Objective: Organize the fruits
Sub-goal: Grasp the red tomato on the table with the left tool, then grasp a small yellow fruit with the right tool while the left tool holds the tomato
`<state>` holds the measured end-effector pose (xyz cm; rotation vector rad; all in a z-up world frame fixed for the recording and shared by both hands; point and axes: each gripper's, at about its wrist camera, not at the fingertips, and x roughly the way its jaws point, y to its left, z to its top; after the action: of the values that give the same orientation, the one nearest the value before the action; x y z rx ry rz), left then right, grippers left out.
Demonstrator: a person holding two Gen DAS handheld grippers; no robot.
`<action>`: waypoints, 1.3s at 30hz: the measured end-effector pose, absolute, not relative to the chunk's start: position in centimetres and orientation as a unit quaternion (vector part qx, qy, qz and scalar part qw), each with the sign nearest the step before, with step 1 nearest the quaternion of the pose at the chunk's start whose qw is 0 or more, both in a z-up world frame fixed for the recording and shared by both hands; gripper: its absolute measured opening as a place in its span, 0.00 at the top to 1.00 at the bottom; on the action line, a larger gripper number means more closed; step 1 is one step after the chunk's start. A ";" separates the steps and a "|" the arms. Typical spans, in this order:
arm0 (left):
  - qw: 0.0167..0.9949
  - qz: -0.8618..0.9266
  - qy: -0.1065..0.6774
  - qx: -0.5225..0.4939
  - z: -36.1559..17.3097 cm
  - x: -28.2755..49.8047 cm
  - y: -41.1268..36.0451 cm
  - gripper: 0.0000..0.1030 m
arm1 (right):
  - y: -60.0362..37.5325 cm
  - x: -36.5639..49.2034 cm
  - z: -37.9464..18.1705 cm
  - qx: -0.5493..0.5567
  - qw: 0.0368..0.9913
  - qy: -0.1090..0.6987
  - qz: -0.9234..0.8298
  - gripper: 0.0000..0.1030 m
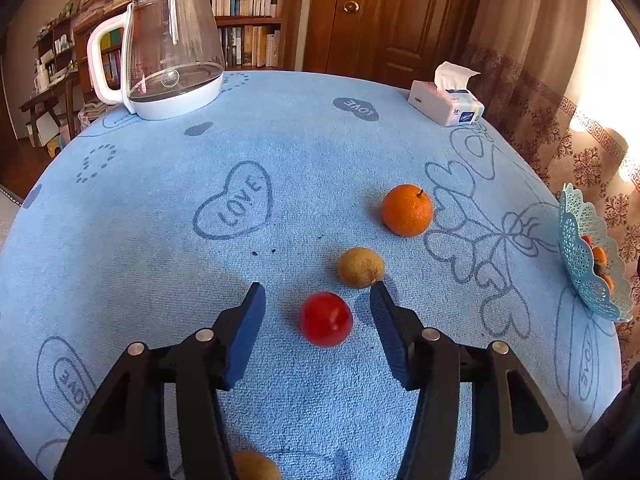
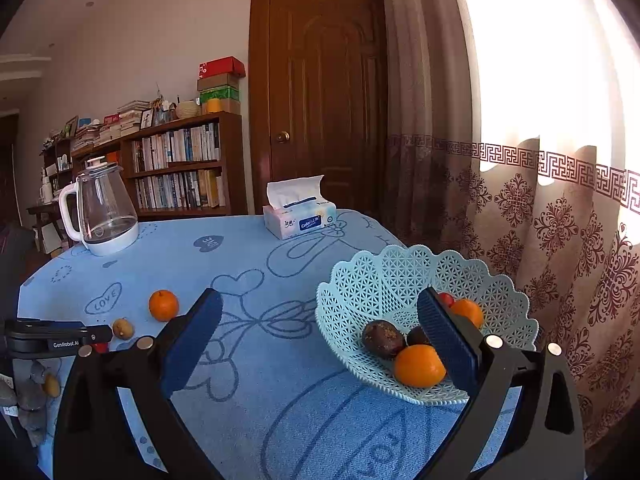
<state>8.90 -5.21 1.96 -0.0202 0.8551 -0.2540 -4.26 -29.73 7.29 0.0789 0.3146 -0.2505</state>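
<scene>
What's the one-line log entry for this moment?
left gripper: open, straddling red fruit | right gripper: open, empty | basket: part-filled

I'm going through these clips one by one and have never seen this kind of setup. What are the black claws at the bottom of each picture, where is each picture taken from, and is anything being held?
The claws are hand-held two-finger grippers, one in each of a person's hands. Each carries a wide-angle camera looking forward along its fingers, so each picture shows its own gripper at the bottom.

The left wrist view shows the left gripper open over a blue tablecloth, with a small red fruit lying between its fingers, not yet gripped. Beyond it lie a brownish fruit and an orange. A glass kettle and a tissue box stand at the far side.

The right wrist view shows the right gripper, open and empty, near a pale blue lattice basket that already holds several fruits.

Nothing is held at this moment.
</scene>
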 end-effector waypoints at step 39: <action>0.942 -0.047 0.322 -0.078 7.5 7.4 2.5 0.73 | -28.7 -3.1 6.2 0.016 0.976 0.186 -0.111 0.04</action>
<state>7.37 2.46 7.49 -0.1581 0.6566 -0.0957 -3.09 -28.68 6.16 0.0330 0.3742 -0.2228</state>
